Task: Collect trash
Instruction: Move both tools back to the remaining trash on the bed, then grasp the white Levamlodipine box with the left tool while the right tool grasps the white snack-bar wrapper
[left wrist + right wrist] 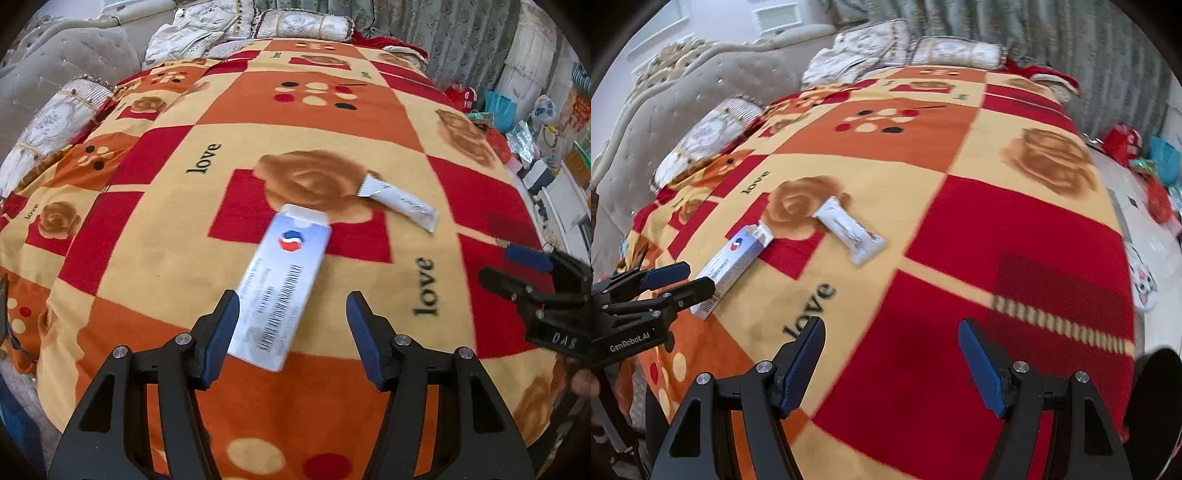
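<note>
A white and blue carton box point(282, 284) with a barcode lies flat on the patterned blanket point(155, 236); it also shows in the right wrist view point(733, 264). A white snack wrapper point(400, 203) lies beyond it to the right, also seen in the right wrist view point(851, 230). My left gripper point(293, 325) is open, its fingers astride the near end of the box, just above it. My right gripper point(892, 354) is open and empty over the blanket point(997, 236), right of both items.
Pillows point(306, 24) and a tufted headboard point(62, 62) stand at the far end of the bed. Bags and clutter point(517, 122) crowd the floor to the right. A dark round object point(1158, 398) sits at the right wrist view's lower right edge.
</note>
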`<state>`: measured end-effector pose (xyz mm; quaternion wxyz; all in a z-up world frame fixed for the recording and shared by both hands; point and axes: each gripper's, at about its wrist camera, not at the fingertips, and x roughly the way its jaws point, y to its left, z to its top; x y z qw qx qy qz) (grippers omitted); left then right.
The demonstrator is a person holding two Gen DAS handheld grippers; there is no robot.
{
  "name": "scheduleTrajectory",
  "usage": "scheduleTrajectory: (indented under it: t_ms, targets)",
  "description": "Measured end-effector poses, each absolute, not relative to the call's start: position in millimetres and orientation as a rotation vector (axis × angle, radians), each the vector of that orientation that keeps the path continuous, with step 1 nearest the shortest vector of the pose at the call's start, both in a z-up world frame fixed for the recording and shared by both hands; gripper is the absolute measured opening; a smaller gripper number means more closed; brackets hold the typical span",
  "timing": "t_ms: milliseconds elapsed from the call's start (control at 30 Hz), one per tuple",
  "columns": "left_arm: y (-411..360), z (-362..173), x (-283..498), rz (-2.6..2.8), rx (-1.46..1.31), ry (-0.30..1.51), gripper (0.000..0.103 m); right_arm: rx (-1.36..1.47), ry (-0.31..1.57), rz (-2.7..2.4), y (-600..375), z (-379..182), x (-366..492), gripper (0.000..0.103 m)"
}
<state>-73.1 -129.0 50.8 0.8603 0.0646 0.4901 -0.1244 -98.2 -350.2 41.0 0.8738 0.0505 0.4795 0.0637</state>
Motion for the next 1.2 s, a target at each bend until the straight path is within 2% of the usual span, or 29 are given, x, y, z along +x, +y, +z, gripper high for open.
scheduleTrajectory:
  t_ms: [867, 1000, 1133, 1200]
  targets:
    - [-119.9, 18.1, -33.4, -0.265, 0.161, 1.098, 0.059, -0.118, 0.980, 0.193, -308.4, 19.0, -8.5, 0.072]
    - [-119.6, 16.5, -31.4, -0.262, 0.157, 1.103, 0.059, -0.130, 0.991, 0.218, -302.6, 14.0, -0.3, 0.052]
    - [-118.4, 16.4, -31.8, -0.261, 0.144, 1.101, 0.059, -0.154, 0.966, 0.214, -296.0, 11.4, -1.3, 0.043]
    - [-118.0, 16.3, -32.5, -0.263, 0.138, 1.099, 0.059, -0.146, 0.965, 0.212, -294.9, 12.0, -3.7, 0.027]
